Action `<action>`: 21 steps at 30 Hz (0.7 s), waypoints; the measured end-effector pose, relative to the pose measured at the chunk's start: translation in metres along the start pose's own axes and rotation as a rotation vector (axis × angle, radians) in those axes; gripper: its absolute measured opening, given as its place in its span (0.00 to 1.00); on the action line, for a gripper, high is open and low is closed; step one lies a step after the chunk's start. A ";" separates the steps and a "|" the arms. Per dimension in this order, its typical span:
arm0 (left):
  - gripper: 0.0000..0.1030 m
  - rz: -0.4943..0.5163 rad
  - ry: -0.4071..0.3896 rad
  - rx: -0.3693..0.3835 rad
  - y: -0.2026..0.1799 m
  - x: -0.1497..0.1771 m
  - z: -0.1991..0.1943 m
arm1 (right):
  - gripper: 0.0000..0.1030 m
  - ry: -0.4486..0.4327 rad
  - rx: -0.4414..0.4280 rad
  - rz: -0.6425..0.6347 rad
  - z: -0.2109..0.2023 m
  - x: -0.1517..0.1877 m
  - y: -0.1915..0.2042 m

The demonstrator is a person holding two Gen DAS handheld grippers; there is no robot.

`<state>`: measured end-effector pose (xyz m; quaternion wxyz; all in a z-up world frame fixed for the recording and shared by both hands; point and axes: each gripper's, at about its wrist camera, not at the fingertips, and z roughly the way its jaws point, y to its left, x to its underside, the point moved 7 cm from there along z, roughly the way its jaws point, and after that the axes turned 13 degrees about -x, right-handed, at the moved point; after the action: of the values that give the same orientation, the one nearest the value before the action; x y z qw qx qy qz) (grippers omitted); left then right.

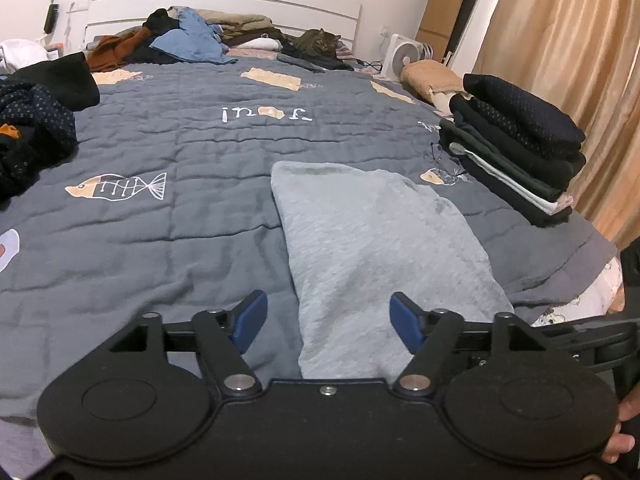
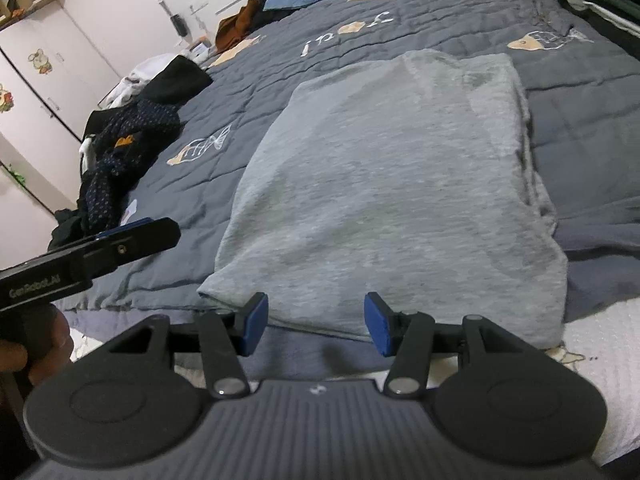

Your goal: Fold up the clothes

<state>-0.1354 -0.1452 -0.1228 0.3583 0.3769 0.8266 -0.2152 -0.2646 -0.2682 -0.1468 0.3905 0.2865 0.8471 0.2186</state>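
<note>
- The bed [image 1: 168, 208] fills both views, under a quilted grey-blue cover printed with fish skeletons and tan patches
- A grey garment [image 2: 392, 184], soft knit and already folded into a rough rectangle, lies flat in the centre of the right wrist view and lower right of centre in the left wrist view; its near edge sits just ahead of both tools
- A neat stack of dark folded clothes [image 1: 516, 152] stands at the right edge of the left wrist view; loose unfolded clothes [image 1: 36, 132] are heaped at the left edge and along the top by the headboard
- A tabby cat [image 1: 320, 42] rests at the top centre, among the clothes
- The left gripper [image 1: 328, 320] and right gripper [image 2: 316, 322] both stand with blue pads spread apart, holding nothing
- Judgement: the fold looks partway done; the next move probably calls for pinching the near edge at two corners and carrying it over evenly
</note>
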 end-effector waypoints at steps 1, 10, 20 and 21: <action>0.66 -0.002 0.003 0.005 -0.002 -0.001 0.001 | 0.51 -0.004 0.004 0.003 -0.001 0.000 -0.002; 0.70 -0.021 0.011 0.021 -0.016 -0.005 0.010 | 0.51 -0.053 0.011 0.046 -0.015 -0.006 -0.017; 0.72 -0.040 0.010 0.030 -0.029 -0.012 0.017 | 0.51 -0.118 0.045 0.100 -0.036 -0.021 -0.040; 0.72 -0.040 0.008 0.029 -0.030 -0.013 0.017 | 0.51 -0.123 0.050 0.104 -0.038 -0.023 -0.042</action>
<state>-0.1451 -0.1805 -0.1217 0.3453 0.3664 0.8320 -0.2330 -0.2956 -0.3198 -0.1368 0.4225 0.3526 0.8109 0.1991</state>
